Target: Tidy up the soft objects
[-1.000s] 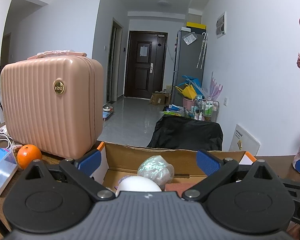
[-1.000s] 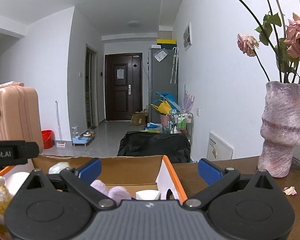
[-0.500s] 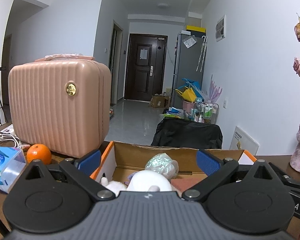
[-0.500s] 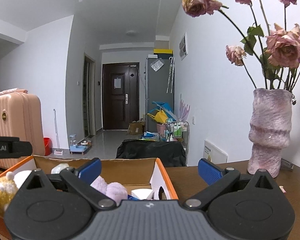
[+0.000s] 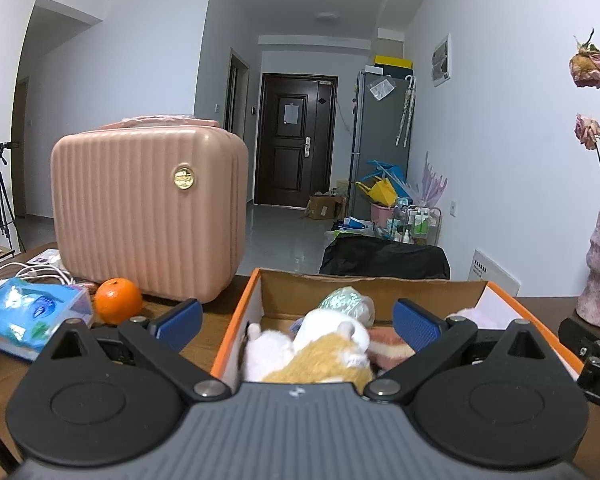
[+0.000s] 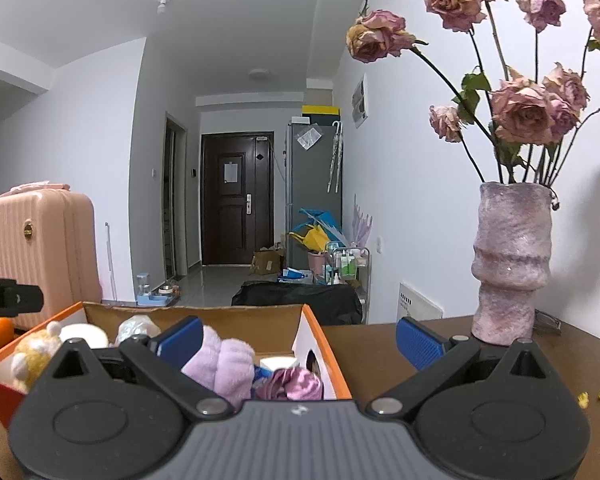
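An orange-rimmed cardboard box (image 5: 256, 280) sits on the brown table and holds several soft things. A yellow-and-white plush toy (image 5: 324, 356) lies nearest my left gripper (image 5: 296, 320), which hangs open over the box's near left corner, holding nothing. Behind the plush are a shiny wrapped bundle (image 5: 346, 300) and a pink soft piece (image 5: 388, 346). The right wrist view shows the same box (image 6: 320, 328) with a lilac fluffy item (image 6: 224, 364) and a purple satin piece (image 6: 296, 384). My right gripper (image 6: 298, 340) is open and empty across the box's right wall.
A pink ribbed suitcase (image 5: 148, 212) stands left of the box, with an orange (image 5: 118, 306), a blue tissue pack (image 5: 28, 314) and white cables (image 5: 24, 272) beside it. A purple vase (image 6: 510, 264) of dried roses stands on the table at right. Yellow crumbs (image 6: 590, 396) lie nearby.
Both grippers have pulled back and risen, so more of the box's contents show. The yellow-and-white plush has come into the left wrist view. Both stay open.
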The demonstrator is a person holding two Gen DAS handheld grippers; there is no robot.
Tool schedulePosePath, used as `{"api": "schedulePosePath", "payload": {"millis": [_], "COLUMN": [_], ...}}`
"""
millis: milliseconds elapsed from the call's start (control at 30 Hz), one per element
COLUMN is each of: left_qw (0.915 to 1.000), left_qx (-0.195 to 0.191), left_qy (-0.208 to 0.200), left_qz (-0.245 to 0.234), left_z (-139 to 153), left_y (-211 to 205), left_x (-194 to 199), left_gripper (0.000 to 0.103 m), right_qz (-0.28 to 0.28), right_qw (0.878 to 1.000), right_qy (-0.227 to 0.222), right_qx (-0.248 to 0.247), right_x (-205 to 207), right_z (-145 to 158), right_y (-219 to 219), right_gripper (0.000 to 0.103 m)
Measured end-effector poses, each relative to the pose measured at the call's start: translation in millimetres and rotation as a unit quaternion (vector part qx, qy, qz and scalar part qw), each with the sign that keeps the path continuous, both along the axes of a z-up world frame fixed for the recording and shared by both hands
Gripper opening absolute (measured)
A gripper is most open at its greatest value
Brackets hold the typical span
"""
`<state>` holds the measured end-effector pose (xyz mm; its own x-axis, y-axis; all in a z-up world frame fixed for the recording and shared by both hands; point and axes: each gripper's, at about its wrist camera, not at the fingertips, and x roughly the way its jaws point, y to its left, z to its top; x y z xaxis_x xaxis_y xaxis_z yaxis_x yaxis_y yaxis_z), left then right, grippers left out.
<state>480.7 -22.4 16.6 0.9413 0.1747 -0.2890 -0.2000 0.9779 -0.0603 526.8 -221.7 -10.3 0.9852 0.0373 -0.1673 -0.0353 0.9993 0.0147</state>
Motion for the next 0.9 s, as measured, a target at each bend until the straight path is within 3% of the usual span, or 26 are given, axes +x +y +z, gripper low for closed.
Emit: {"api": "schedulePosePath", "payload": {"millis": [600,900], "left_qw": [1.0,0.9994], "left_qx": [0.005,0.008], "left_qy": [0.006,0.004], "left_qz": [-0.001,-0.034], "left_z": [-1,1], "left_y": [31,39], "left_x": [-108,-177], "left_gripper": [0.103,0.103], "right_qz": [0.005,0.016], "right_qw": [1.0,1.0], "right_qy": [0.019,0.014], "right_qx": [-0.001,-0.009], "right_x": [-101,-168], "right_z": [-2,3], "right_y": [-11,-14], "right_gripper": [0.103,0.103]}}
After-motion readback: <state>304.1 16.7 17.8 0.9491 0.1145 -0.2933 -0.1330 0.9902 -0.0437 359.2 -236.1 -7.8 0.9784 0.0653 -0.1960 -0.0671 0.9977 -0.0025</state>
